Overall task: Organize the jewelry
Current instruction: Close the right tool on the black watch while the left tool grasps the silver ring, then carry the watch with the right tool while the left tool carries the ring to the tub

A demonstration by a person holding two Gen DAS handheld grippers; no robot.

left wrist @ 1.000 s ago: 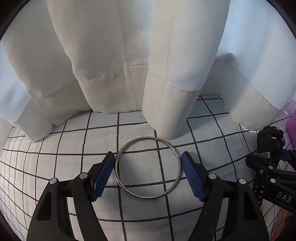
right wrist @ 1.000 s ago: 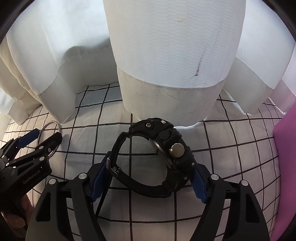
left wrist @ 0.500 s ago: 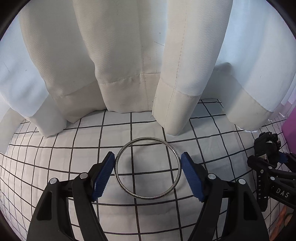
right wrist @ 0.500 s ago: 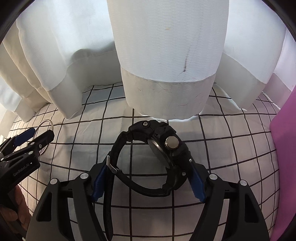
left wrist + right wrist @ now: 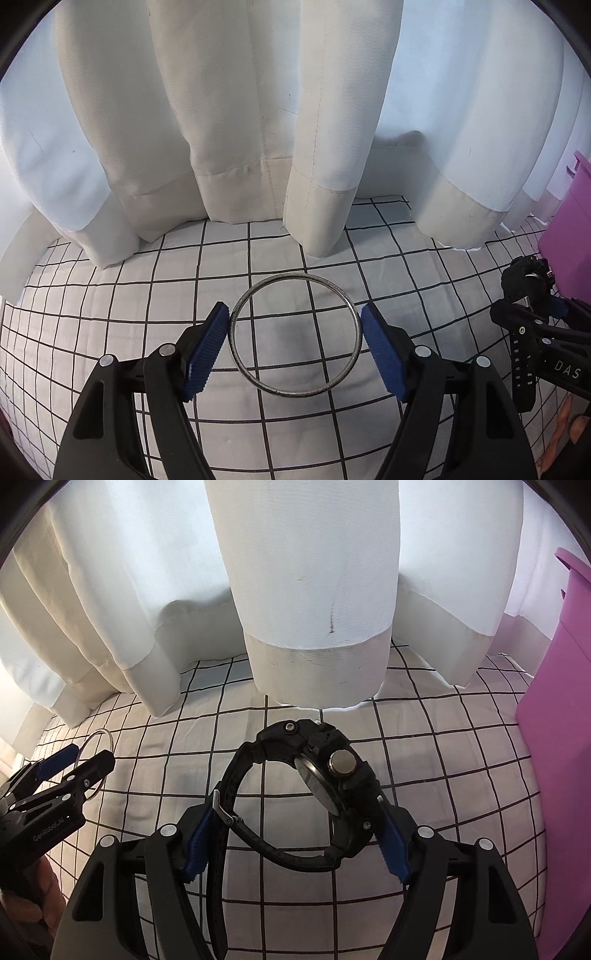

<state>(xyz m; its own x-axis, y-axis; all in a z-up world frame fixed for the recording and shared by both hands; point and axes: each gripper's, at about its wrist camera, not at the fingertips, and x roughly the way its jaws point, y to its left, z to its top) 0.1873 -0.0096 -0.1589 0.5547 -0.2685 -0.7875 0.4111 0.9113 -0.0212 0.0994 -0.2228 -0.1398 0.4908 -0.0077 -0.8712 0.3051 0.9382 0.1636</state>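
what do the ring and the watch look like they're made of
Ring: thin silver-grey hoop, likely metal, dulled and speckled rather than polished.

Watch: matte black case and a strap with rows of holes, probably resin or rubber; shiny round metal knob on its side and a metal buckle, likely steel.

Open checked cloth (image 5: 461, 775) lies free ahead, blocked by curtain folds (image 5: 317, 590) at twelve o'clock and a purple bin (image 5: 554, 701) at three.
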